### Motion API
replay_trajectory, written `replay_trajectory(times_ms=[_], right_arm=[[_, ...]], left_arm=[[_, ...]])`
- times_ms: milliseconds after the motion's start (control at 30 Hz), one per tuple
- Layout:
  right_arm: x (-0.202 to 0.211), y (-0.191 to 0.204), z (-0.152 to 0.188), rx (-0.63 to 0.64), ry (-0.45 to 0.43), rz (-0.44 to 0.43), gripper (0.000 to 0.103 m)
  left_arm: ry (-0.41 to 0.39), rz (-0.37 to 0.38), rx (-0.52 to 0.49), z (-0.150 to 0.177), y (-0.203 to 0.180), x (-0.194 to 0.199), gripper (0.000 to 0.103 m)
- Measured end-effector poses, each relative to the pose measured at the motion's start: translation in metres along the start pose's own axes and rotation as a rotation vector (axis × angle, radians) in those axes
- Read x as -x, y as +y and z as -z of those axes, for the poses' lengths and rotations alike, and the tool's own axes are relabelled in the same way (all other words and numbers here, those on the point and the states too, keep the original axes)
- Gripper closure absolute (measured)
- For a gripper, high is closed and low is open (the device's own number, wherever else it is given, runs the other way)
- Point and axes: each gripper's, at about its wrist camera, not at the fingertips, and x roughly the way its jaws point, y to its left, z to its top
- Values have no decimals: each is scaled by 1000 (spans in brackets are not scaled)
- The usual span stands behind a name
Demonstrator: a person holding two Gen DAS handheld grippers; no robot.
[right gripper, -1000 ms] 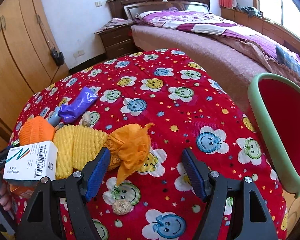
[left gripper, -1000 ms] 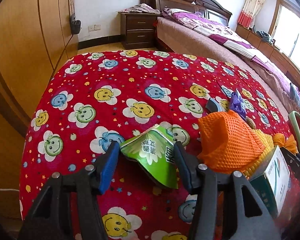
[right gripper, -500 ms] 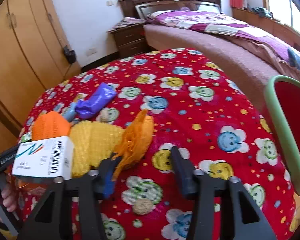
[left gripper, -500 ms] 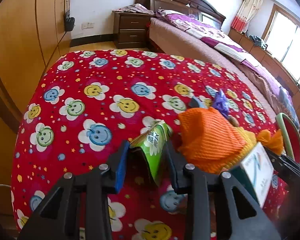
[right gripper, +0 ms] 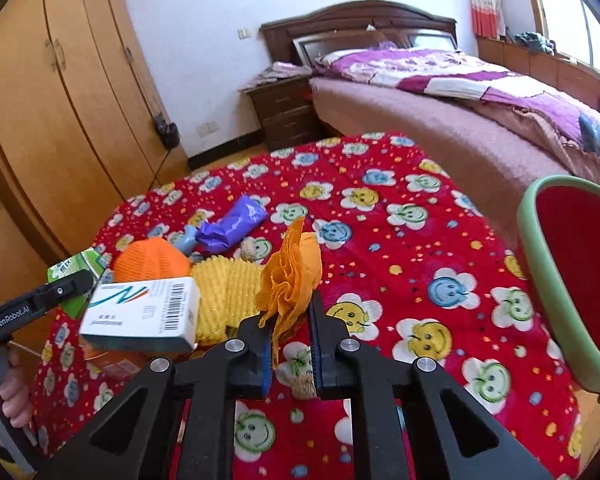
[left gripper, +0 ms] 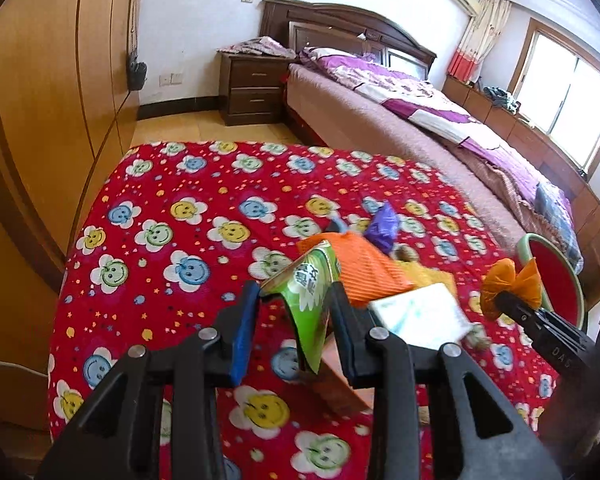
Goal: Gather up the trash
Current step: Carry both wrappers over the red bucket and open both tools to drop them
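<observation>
On the red smiley-flower tablecloth [left gripper: 172, 240] lies a pile of trash. My left gripper [left gripper: 294, 300] is shut on a folded green wrapper [left gripper: 312, 280], which hangs clear above the cloth. In the right wrist view the left gripper [right gripper: 74, 280] comes in from the left edge with the green wrapper [right gripper: 70, 266]. My right gripper [right gripper: 288, 316] is shut on a crumpled orange wrapper [right gripper: 290, 276], lifted off the cloth. The left wrist view shows that orange wrapper [left gripper: 510, 280] at the right gripper [left gripper: 500, 300] tip.
A white medicine box [right gripper: 140, 314], an orange foam net [right gripper: 152, 260], a yellow foam net [right gripper: 224, 292] and a purple wrapper [right gripper: 232, 224] stay on the cloth. A red bin with a green rim [right gripper: 540, 272] stands at the right edge. Wardrobe on the left, bed behind.
Both grippers went from open to shut: the left on the green wrapper, the right on the orange wrapper. Both then rose, lifting the pieces off the cloth.
</observation>
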Motion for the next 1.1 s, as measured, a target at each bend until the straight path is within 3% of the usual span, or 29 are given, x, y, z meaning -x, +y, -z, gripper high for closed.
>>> replay_trajectory(times_ms=[433, 1100], right_arm=[[67, -22, 10, -36, -109, 18, 89], [126, -99, 21, -145, -198, 132, 89]], left_arm=[[-50, 76, -88, 3, -65, 31, 67], [0, 167, -230, 20, -177, 4, 67]])
